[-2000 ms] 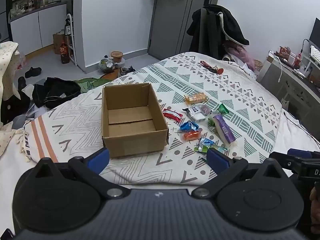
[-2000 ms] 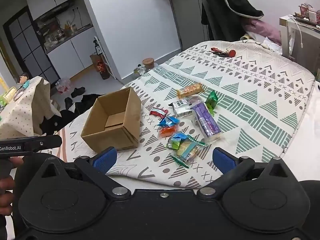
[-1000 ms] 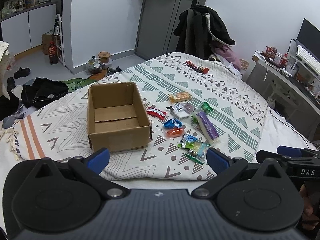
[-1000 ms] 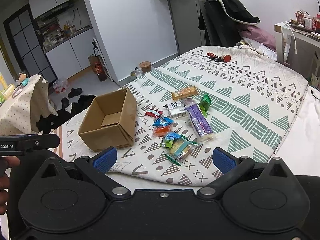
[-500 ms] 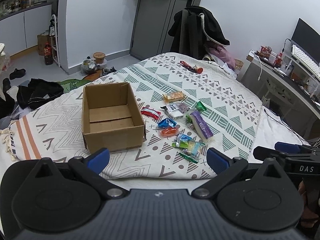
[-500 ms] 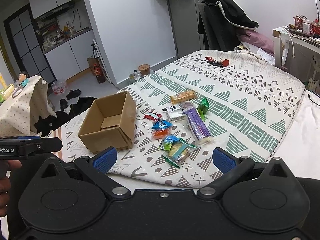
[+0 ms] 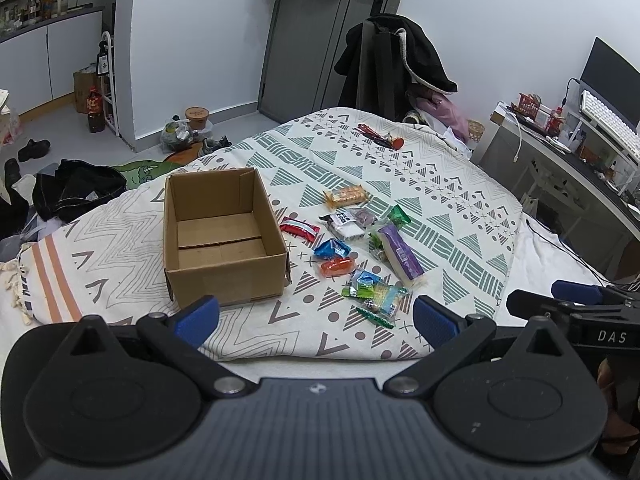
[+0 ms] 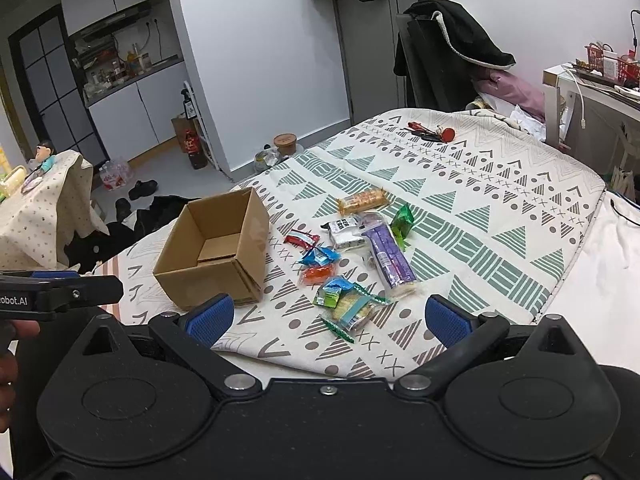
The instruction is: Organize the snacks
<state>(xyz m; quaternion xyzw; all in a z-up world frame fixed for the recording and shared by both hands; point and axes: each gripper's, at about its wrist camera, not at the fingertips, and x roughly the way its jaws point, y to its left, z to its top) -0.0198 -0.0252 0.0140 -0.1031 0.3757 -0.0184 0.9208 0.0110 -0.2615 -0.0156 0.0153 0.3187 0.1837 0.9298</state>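
You have one open cardboard box (image 7: pixel 218 236) and about ten wrapped snacks (image 7: pixel 356 248) on the patterned blanket (image 7: pixel 460 216), plus one set of keys (image 7: pixel 380 136) near its far edge.

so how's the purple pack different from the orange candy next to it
The purple pack is a long bar shape with a clear end; the orange candy is short and stubby. The purple pack runs away from the camera, while the orange candy lies crosswise. Both lie flat on the blanket, outside the box.
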